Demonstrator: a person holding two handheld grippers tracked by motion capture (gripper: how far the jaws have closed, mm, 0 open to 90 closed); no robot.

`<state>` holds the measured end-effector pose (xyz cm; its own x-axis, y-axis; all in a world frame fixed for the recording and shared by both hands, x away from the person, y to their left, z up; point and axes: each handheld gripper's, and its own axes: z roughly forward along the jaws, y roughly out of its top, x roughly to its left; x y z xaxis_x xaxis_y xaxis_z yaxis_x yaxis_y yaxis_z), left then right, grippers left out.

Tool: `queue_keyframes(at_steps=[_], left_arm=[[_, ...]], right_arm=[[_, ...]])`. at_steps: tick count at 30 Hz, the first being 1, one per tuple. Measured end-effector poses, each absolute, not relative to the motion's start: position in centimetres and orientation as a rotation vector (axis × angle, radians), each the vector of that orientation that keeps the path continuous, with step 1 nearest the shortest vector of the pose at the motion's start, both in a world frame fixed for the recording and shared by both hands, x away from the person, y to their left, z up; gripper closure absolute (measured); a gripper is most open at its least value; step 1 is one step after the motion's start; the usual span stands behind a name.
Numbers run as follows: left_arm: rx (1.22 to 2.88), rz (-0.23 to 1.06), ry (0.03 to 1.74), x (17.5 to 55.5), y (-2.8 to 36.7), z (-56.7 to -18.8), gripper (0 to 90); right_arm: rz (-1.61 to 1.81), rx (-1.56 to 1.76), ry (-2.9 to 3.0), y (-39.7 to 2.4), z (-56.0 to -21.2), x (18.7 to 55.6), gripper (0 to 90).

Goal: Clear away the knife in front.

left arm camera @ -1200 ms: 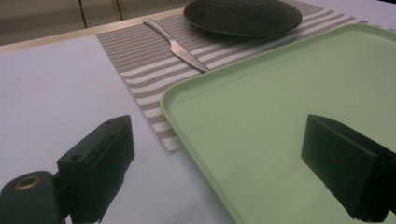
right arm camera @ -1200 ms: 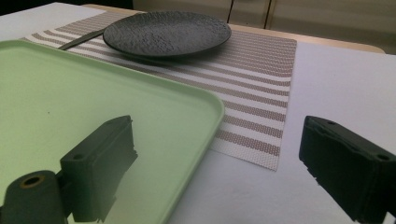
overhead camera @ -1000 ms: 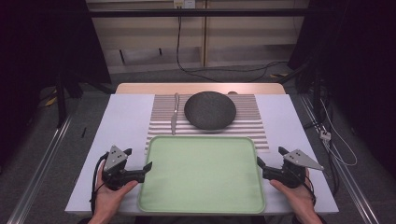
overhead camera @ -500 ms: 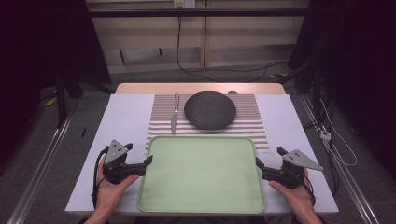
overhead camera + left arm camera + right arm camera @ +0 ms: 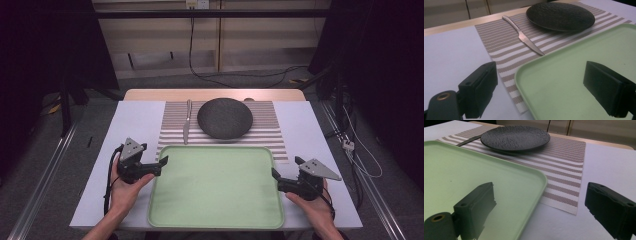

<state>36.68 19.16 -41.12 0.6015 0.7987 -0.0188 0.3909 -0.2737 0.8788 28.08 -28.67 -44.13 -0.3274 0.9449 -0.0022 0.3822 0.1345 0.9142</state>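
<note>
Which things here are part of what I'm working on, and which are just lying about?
In the job:
- green tray, its side rims between open jaws
- left gripper
- right gripper

Lying about, apart from the grippers:
- dark plate
- knife beside it
- striped placemat under both

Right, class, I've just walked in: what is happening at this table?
A person holds a two-jaw gripper in each hand, one at each side of a pale green rectangular plastic tray. The left gripper and the right gripper are both open, their fingers straddling the tray's side rims without clamping. Beyond the tray, a dark round plate and a silver table knife lie on a striped placemat.
</note>
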Motion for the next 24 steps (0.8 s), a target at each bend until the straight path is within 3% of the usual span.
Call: queue_keyframes(at_steps=[24], left_arm=[[1.934,0.523,0.997,42.6,16.6,-40.6,13.0]], right_arm=[[1.162,1.287,1.853,-28.4,-44.7,28.1,8.8]])
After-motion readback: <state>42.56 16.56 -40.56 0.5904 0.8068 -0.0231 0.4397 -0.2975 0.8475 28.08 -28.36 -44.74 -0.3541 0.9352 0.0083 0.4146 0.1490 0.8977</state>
